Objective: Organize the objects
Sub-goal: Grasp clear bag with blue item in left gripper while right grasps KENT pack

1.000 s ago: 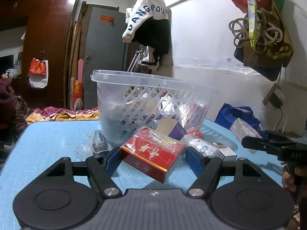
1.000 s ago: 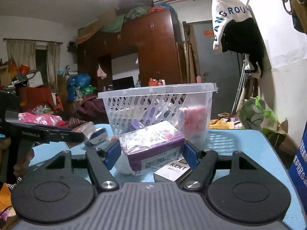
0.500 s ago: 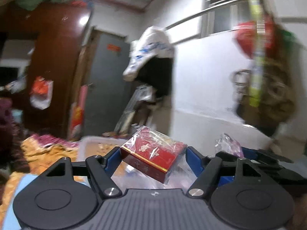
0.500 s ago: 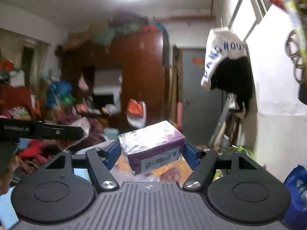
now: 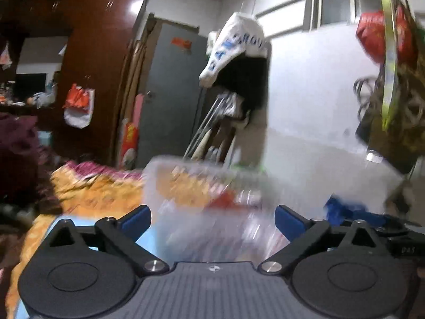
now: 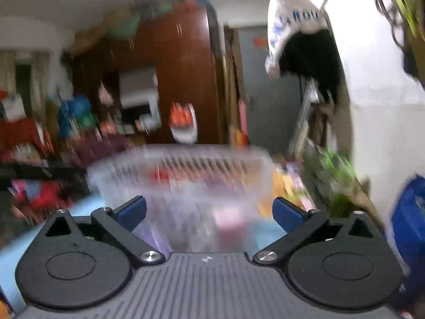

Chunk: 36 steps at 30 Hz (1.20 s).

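Observation:
A clear plastic basket (image 5: 186,180) with slotted walls stands on the light blue table, blurred by motion, and holds several packets. It also shows in the right wrist view (image 6: 183,175). My left gripper (image 5: 212,222) is open and empty, just in front of and above the basket. My right gripper (image 6: 209,212) is open and empty, facing the basket's near wall. A red shape (image 5: 225,199) and a pink-purple shape (image 6: 231,220) show blurred inside the basket.
The right gripper's black body (image 5: 393,228) is at the left view's right edge. A blue bag (image 6: 409,228) lies at the right. A wardrobe (image 6: 183,79), a grey door (image 5: 170,93) and hanging clothes (image 5: 236,58) stand behind. Bedding (image 5: 93,188) lies beyond the table.
Both grippers lifted their boxes over the basket and opened. The red box and the purple box are no longer between the fingers. Both views have tilted down toward the basket.

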Motion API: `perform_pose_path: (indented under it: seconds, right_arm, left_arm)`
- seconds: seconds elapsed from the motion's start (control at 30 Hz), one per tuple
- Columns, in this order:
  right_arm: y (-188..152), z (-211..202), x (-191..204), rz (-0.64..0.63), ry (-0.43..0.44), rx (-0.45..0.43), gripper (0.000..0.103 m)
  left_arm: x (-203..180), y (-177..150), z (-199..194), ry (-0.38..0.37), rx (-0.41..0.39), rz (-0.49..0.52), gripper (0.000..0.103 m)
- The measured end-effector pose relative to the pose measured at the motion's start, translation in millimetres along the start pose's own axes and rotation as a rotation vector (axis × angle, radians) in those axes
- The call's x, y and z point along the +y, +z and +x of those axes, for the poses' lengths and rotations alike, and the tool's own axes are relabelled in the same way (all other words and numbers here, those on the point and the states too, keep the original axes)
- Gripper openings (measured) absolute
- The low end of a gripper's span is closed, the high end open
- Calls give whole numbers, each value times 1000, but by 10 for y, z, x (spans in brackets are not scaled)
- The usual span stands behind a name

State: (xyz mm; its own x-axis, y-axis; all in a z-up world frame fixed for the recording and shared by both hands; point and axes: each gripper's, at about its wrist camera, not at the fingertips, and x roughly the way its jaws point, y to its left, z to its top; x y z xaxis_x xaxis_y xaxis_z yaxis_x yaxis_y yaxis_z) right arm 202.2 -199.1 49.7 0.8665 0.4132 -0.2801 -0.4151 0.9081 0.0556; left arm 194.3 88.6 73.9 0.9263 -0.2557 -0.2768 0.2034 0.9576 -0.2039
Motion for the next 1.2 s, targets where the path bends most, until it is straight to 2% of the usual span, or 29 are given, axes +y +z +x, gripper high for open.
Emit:
perform_pose_path:
  seconds: [0.1,0.17,0.27,0.43,0.5,0.6,0.63,0.67,0.7,0.73,0.77,0.9,1.03,1.2]
  right_arm:
    - [-344,110,-79,4,0,152,103]
    - [-470,169,-124,20,30,209,103]
    - [-562,269,-184,94,80,302,103]
    - [-596,272,-65,40,65,329,101]
    - [-588,329,-36,0,40,355,89]
    - [-599,336,54,-57,11,353,76]
    - [-608,312,62,-64,26,346,70]
    - [-614,289,64,-64,32,337,65]
    - [-624,264,62,-62,31,326,55]
    - [-635,238,53,-56,28,316,52]
    - [-639,221,45,-48,27,309,51]
    - [-609,115,31,-29,47,224,47]
    - [-607,2,58,-42,40,145,46]
    - [-603,-87,31,-17,45,76,45]
  left_arm:
    - [172,-296,70,74,96,-15,100]
    - [289,-402,182,114,154,-52,94]
    - [401,-482,311,137,213,-89,93]
    - [379,-533,408,178,236,-58,93]
    - [387,-552,472,177,255,-73,93]
    - [387,-588,477,188,276,-85,92]
    - [371,-597,495,199,286,-78,84]
    - [342,-596,489,218,285,-60,65]
    - [318,-605,478,230,284,-48,53]
    - [320,-609,465,231,279,-54,39]
    - [349,-607,429,208,258,-88,37]
    - [385,-620,208,109,121,-157,35]
    - [319,-642,1,-18,-4,-137,36]
    - [253,-648,-79,-79,-66,-115,36]
